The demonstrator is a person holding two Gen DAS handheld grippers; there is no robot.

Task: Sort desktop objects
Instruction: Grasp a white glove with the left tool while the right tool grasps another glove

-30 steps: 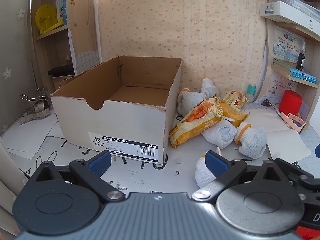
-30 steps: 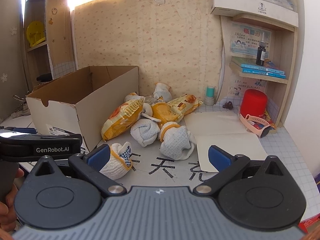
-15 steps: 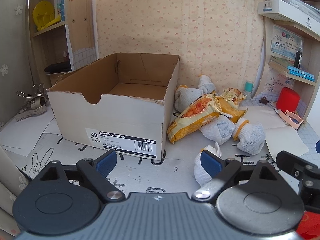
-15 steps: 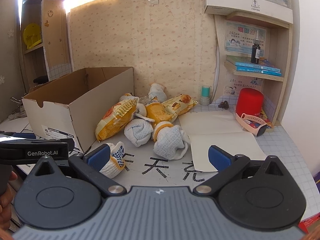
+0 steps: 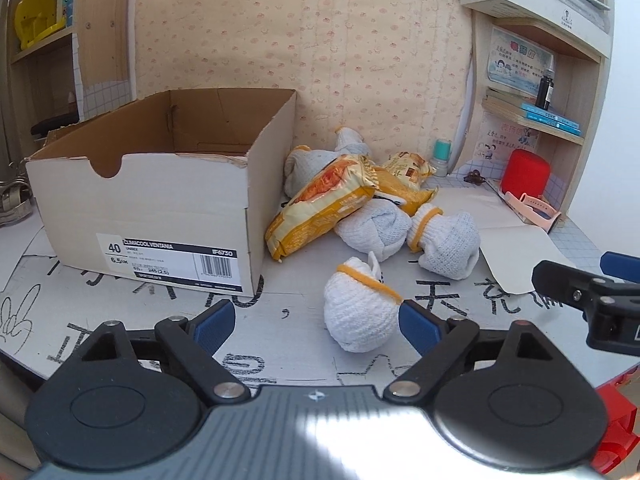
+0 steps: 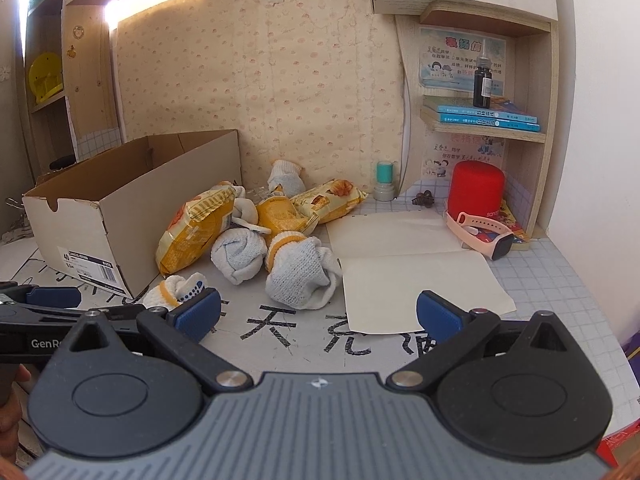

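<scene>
Left gripper (image 5: pixel 314 326) is hanging wide over the desk (image 5: pixel 280 304), nothing held; nearest sock ball (image 5: pixel 360 312) is touching its right pad. Right gripper (image 6: pixel 318 314) is gaping too, empty. Remaining socks and snack bags (image 5: pixel 320 208) are lying beside the box (image 5: pixel 160 200).

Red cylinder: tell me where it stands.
The red cylinder stands at the desk's far right in the right wrist view, under the lowest bookshelf, with a pink watch lying against its base.

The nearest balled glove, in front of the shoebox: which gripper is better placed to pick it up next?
Left. The left gripper is open with the balled glove against its right finger; the right gripper faces the paper sheet.
</scene>
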